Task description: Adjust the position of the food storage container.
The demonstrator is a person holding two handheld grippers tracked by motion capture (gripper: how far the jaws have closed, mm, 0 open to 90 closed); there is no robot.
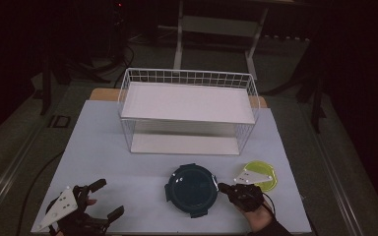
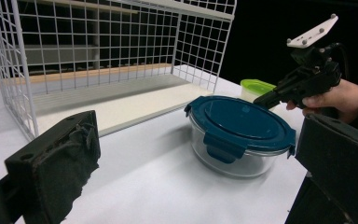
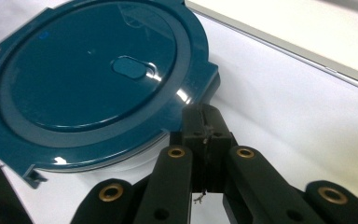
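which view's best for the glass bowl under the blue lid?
The left gripper view: the round container sits side-on there, its clear glass wall and front latch exposed below the blue lid. The high view gives it top-down, lid only. The right gripper view is close up on the lid, with just a sliver of glass beneath.

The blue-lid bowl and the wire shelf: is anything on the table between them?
Nothing: in the high view, bare white table lies between the blue-lid bowl and the wire shelf.

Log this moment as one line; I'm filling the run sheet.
left claw open, off container | right claw shut, tip at teal-lidded glass container rim | green-lidded tub behind | wire rack empty
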